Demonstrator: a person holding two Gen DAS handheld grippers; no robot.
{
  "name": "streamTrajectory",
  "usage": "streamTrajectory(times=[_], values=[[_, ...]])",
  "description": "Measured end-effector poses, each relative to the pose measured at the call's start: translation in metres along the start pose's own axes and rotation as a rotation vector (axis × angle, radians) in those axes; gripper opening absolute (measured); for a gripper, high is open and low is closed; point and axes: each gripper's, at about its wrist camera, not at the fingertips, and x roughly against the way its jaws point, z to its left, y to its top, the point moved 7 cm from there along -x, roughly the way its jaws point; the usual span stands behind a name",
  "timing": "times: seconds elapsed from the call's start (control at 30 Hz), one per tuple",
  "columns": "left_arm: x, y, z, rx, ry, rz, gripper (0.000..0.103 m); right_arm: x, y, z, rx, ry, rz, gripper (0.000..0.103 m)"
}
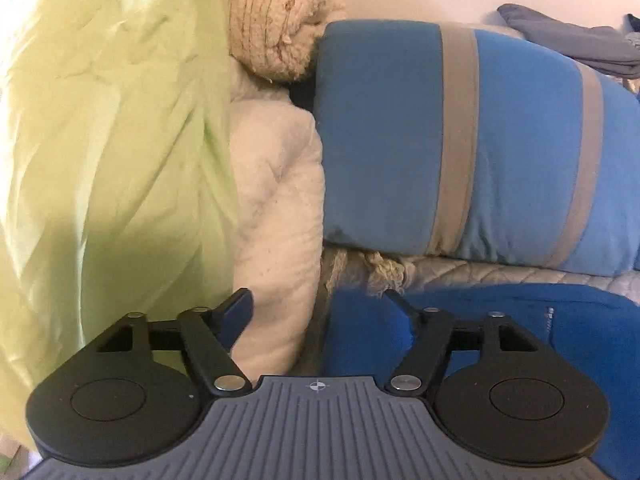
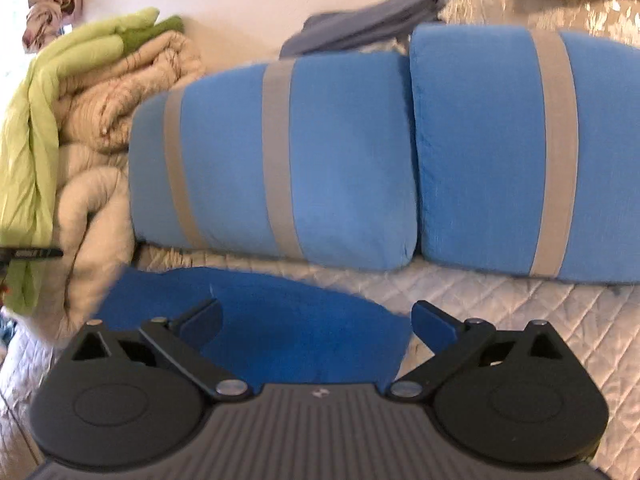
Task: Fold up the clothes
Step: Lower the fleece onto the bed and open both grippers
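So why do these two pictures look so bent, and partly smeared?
Both views use fisheye lenses, so straight edges bow. Right wrist view: the grey clothes and the blue garment edge are smeared, as from motion. Left wrist view: sharper, with a shadow across the green sheet.

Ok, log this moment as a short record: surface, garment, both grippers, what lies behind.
surface: quilted white bedcover
garment: bright blue garment lying flat on the bedcover, with a zip showing in the left wrist view
left gripper: open, nothing between the jaws, over the garment's edge
right gripper: open wide, nothing gripped, above the garment
behind: two blue pillows with grey stripes, side by side
left side: cream blankets piled up, lime green cloth draped over them
far back: grey folded clothing
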Motion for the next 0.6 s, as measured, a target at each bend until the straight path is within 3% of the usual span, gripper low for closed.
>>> streamTrajectory(times=[0.37,0.6], values=[[-0.014,-0.026,-0.010,0.035,-0.080,-0.011,0.077,0.007,-0.060,-0.035,-0.001,0.040,0.044,0.103],[-0.029,-0.037,-0.017,0.076,-0.149,-0.020,0.077,0.006,-0.093,-0.050,0.053,-0.011,0.038,0.103]])
